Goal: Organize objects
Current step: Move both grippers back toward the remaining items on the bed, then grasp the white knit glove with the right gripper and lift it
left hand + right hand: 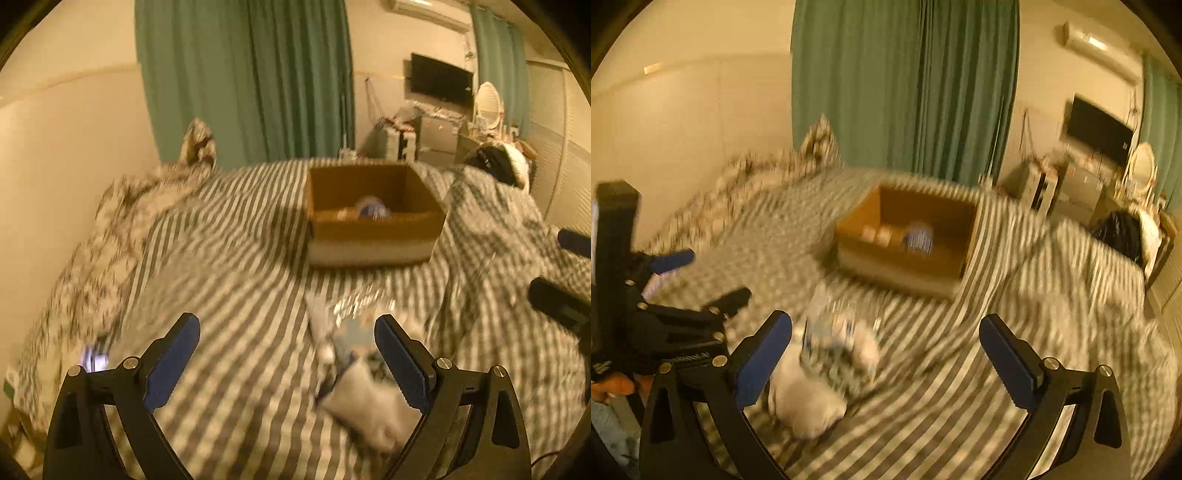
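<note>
Left wrist view takes in a bed [240, 236] that fills most of the scene, covered by a grey and white striped sheet with a rumpled, darker patterned blanket [122, 221] heaped along its left side against the wall. Green pleated curtains [243, 77] hang behind the bed, and further right a black wall-mounted television [441, 79] sits above a cluttered dresser. An open cardboard box [373, 236] rests on the sheet well beyond the tongs, its brown walls upright, and holds a blue and white striped roundish thing [371, 210], too blurred to name. Nearer, a soft white plush item [373, 410] lies on the sheet, touching a crinkly clear plastic packet [351, 314] with pale blue print; both are smeared by motion. The left tongs [288, 354] are spread wide with nothing between the blue ribbed pads, the plush lying just beside the right-hand pad. From the right wrist view, the right tongs [886, 350] are likewise spread wide and empty, hovering over the plush and packet, with the box beyond them.
</note>
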Demonstrator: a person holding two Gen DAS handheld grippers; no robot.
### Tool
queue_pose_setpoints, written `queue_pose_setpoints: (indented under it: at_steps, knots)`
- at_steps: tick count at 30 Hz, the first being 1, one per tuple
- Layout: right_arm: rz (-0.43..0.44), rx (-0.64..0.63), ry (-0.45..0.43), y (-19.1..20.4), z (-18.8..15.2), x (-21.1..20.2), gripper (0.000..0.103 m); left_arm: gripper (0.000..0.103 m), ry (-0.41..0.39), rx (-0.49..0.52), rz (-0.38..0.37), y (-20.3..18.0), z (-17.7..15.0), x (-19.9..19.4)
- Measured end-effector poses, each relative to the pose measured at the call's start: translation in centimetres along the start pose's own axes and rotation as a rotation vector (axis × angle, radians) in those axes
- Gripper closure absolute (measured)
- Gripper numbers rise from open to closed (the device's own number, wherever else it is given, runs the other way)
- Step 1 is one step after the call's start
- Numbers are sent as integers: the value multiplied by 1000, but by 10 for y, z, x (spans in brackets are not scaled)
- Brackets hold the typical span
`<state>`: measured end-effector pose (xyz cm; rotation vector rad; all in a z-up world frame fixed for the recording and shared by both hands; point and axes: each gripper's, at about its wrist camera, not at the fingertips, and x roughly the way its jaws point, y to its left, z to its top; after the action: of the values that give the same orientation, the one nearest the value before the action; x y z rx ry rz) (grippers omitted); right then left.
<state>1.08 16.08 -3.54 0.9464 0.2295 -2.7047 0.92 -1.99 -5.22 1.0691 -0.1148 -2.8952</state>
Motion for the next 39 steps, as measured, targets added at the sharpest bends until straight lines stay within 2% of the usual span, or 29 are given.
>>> queue_pose_setpoints:
  at_steps: [3, 6, 15, 16, 17, 18, 20, 23, 30, 34, 39]
  knots:
    - [31, 1, 88, 15, -31, 27, 1, 5, 62, -5, 0, 2, -28, 10]
    - [65, -13, 167, 28, -51, 51, 1, 5, 88, 4, 14, 0, -43, 18]
    - [170, -58, 312, 60, -79, 93, 1, 5, 105, -41, 35, 15, -52, 27]
    - [181, -65, 324, 64, -81, 97, 4, 5, 107, -45, 35, 16, -52, 28]
    - [195, -79, 342, 69, -82, 101, 13, 5, 110, -49, 34, 17, -52, 29]
    - [187, -101, 353, 73, -85, 103, 17, 5, 110, -48, 34, 17, -52, 29]
    - [158, -120, 349, 75, -86, 103, 32, 5, 110, -43, 36, 16, -51, 29]
    - [165, -92, 302, 65, -80, 90, 46, 5, 110, -39, 35, 16, -50, 30]
    - [61, -19, 104, 16, -37, 41, 52, 5, 127, -23, 28, 6, -43, 46]
    - [-4, 16, 60, -16, -18, 38, 52, 5, 146, 16, 4, -13, -39, 64]
    - [-2, 63, 73, -38, -12, 49, 52, 5, 179, 95, -72, -46, -34, 93]
